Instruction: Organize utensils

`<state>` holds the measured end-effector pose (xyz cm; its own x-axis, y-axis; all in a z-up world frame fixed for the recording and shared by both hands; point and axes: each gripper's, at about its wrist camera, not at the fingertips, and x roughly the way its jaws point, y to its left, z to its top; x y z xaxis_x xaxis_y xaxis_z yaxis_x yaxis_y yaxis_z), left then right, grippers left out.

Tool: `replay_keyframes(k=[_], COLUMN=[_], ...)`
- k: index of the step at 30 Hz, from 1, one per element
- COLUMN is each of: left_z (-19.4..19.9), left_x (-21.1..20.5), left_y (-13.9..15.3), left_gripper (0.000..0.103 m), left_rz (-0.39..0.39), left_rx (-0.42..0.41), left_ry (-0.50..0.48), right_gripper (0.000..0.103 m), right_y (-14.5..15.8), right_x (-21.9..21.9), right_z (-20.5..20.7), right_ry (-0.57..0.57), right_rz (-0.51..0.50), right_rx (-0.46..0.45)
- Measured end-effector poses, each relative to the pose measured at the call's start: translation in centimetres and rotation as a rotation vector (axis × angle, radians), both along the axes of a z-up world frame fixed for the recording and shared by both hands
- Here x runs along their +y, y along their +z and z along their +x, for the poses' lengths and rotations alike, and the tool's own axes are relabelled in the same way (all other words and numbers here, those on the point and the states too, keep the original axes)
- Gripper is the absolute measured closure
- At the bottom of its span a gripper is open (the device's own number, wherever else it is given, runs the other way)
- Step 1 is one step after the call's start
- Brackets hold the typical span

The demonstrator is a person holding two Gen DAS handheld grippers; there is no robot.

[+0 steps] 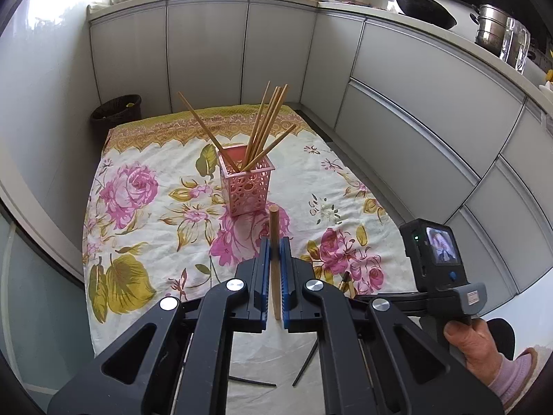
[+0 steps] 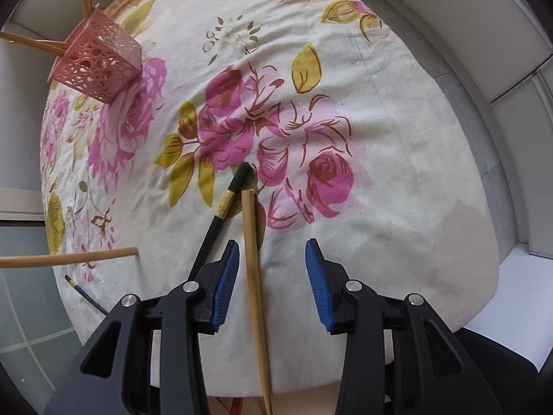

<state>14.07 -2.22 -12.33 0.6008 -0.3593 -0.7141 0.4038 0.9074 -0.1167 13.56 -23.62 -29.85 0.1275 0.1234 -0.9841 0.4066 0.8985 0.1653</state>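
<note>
Floral cloth (image 1: 145, 159) covers the worktop; pink holder (image 1: 247, 186) stands mid-cloth with several bamboo sticks already in. Step, as I read it: collecting loose chopsticks for the holder. Left tool (image 1: 275, 252) is pinched shut on one bamboo chopstick (image 1: 274, 242), aimed toward the holder. Right tool (image 2: 272, 256) is spread, pointing down, with a second bamboo stick (image 2: 252, 259) between its pads, untouched; black chopstick (image 2: 228, 204) lies just beside. Next: close right, then drop both in.
</note>
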Motion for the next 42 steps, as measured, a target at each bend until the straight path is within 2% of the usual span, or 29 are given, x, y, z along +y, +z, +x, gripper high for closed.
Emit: replay_keyframes(k=[3, 6, 9, 11, 12, 13, 15, 17, 21, 29, 36, 42], left_z=[0.5, 0.6, 0.7, 0.7, 0.7, 0.6, 0.5, 0.4, 0.1, -1.3, -2.0, -0.9], left_x=[0.4, 0.5, 0.5, 0.6, 0.6, 0.6, 0.6, 0.8, 0.9, 0.5, 0.7, 1.0], left_y=[0.0, 0.0, 0.1, 0.1, 0.2, 0.2, 0.2, 0.4, 1.0, 3.2, 4.7, 8.1], left_gripper=[0.098, 0.098, 0.098, 0.098, 0.098, 0.098, 0.098, 0.098, 0.098, 0.098, 0.098, 0.098], left_rz=[-0.012, -0.015, -0.015, -0.012, -0.009, -0.006, -0.006, -0.012, -0.037, -0.055, -0.047, -0.044], left_rx=[0.009, 0.011, 0.011, 0.009, 0.006, 0.004, 0.002, -0.002, -0.018, -0.071, -0.066, -0.098], left_ry=[0.002, -0.002, -0.001, 0.002, 0.003, 0.004, 0.006, 0.011, 0.017, 0.015, 0.007, 0.013], right_gripper=[0.061, 0.061, 0.061, 0.069, 0.079, 0.095, 0.095, 0.095, 0.095, 0.095, 0.095, 0.095], right_y=[0.0, -0.4, -0.5, -0.5, -0.4, -0.3, -0.2, 0.3, 3.7, 13.2, 18.5, 23.1], right_x=[0.4, 1.2, 3.0, 3.7, 3.7, 3.4, 2.7, 2.0, 1.5, 0.8, 0.6, 0.5], right_z=[1.0, 2.1, 2.5, 2.0, 1.8, 1.5, 0.6, -0.8, -3.8, -7.7, -8.9, -7.8], right_ry=[0.010, 0.035, 0.089, 0.096, 0.087, 0.073, 0.047, 0.032, 0.024, 0.073, 0.088, 0.121], right_rz=[-0.040, -0.063, -0.160, -0.190, -0.189, -0.180, -0.135, -0.091, -0.049, -0.081, -0.051, -0.021], right_rx=[-0.011, 0.024, 0.051, 0.031, 0.024, 0.013, -0.017, -0.085, -0.262, -0.562, -0.669, -0.725])
